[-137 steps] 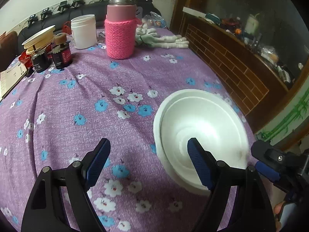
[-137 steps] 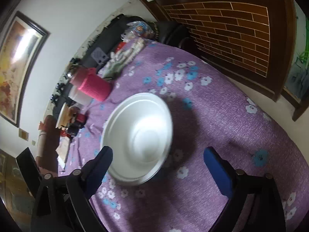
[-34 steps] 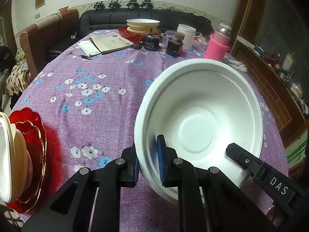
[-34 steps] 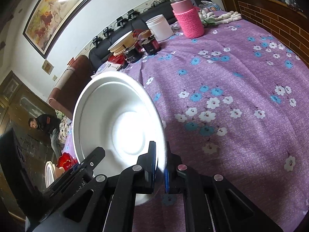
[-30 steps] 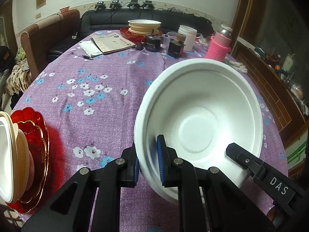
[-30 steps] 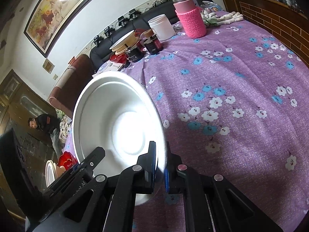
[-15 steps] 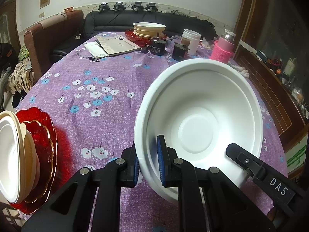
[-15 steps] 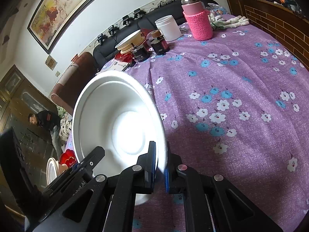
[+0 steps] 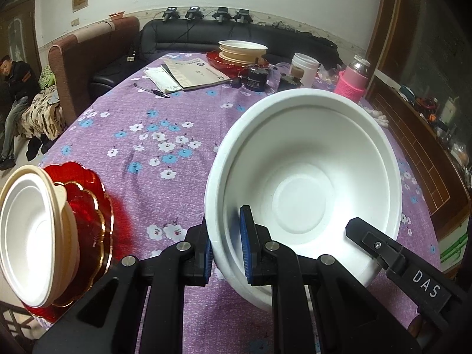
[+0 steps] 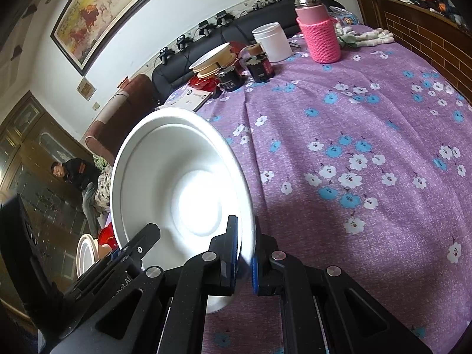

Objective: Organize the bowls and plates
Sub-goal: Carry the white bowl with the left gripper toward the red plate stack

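Left gripper [image 9: 225, 246] is clamped on the near rim of the white bowl [image 9: 306, 188], one pad outside and one inside, holding it tilted above the purple tablecloth [image 9: 153, 135]. Off to its left, near the table's edge, sits the red plate [image 9: 88, 206] with a cream-and-white bowl stack [image 9: 32, 236], the likely destination, so the carry runs leftward and the left hand is nearer. Right gripper [image 10: 243, 258] pinches the opposite rim of the same bowl, jaws closed on it.
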`<state>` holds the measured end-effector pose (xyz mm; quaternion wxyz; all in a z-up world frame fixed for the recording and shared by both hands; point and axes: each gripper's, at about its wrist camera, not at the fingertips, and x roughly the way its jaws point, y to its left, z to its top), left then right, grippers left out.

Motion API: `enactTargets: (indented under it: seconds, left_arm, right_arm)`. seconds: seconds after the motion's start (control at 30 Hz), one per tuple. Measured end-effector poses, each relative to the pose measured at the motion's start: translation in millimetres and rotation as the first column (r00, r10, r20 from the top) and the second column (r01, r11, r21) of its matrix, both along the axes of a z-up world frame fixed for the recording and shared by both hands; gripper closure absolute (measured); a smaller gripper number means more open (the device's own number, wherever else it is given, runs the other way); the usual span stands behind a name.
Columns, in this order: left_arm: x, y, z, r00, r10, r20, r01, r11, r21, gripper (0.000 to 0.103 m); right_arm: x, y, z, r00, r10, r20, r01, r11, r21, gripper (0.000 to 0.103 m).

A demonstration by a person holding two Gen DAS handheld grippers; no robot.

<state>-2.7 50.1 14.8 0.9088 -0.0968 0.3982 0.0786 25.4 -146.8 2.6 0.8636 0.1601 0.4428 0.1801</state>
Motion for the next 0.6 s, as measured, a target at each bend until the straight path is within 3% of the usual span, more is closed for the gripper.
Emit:
enactTargets:
  seconds: [0.6]
  left_arm:
    - [-12.1,16.7,8.0,0.998,0.062,0.014,-0.062,0.998,0.016,0.089]
  right_arm:
    - [-3.8,23.0,7.3,0.998,0.065,0.016,-0.065,0.998,0.009,0.096]
